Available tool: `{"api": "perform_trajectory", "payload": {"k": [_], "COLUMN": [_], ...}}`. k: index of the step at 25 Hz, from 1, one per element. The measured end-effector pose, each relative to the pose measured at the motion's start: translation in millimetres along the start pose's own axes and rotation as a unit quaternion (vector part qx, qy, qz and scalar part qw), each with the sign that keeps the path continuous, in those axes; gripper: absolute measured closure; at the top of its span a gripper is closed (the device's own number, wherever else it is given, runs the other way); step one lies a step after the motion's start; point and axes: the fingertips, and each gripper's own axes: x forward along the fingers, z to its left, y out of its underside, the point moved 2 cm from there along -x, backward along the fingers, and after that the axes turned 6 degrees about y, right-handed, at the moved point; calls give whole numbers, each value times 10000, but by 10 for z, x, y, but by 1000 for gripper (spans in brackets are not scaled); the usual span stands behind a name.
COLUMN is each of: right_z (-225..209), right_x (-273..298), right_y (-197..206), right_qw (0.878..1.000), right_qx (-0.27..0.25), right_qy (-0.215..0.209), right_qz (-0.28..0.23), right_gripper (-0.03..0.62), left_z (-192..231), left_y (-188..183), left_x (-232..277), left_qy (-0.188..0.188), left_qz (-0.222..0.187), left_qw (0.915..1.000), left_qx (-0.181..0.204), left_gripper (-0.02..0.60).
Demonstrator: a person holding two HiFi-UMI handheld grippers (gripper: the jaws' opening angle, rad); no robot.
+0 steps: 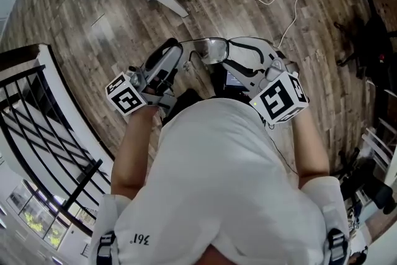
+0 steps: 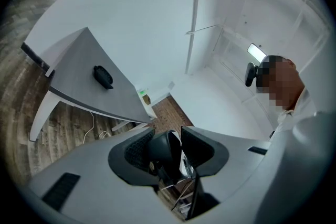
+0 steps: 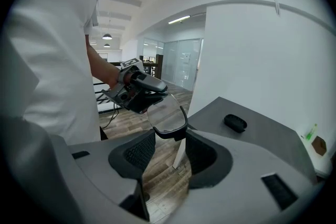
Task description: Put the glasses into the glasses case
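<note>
The black-rimmed, clear-lensed glasses [image 1: 211, 49] are pinched at opposite ends by the left claw [image 2: 168, 139] and the right claw [image 3: 170, 136].

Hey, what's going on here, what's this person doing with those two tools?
A person holds the glasses in the air between two tools. The right tool grips the lens rim. The left tool is shut on a dark part of them, probably an arm tip. The case, a dark oval, lies untouched on the grey table ahead, so the glasses are not in it yet.
</note>
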Motion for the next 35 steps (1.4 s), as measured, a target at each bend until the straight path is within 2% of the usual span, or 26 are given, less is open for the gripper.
{"api": "perform_trajectory", "payload": {"k": [8, 15, 19, 27, 35], "right_z": [-241, -395, -559, -852, -890], "right_x": [70, 256, 527, 1043, 1318], "right_y": [79, 4, -82, -336, -386], "right_qw": [9999, 9997, 9992, 9982, 9979], "right_qx": [158, 200, 299, 378, 434], "right_qy": [-38, 22, 118, 340, 180], "right_qz": [-14, 140, 251, 323, 441], "right_gripper": [407, 407, 407, 407, 407], "left_z": [149, 344, 593, 987, 1215], "left_y": [-94, -290, -543, -1092, -1219], "left_x": [212, 252, 275, 271, 156], "left_qy": [-68, 50, 134, 343, 270], "left_qz": [65, 47, 182, 351, 294], "left_qw": [9999, 9996, 9990, 9982, 9978], "left_qx": [-128, -262, -376, -336, -534], "left_gripper": [420, 420, 420, 420, 420]}}
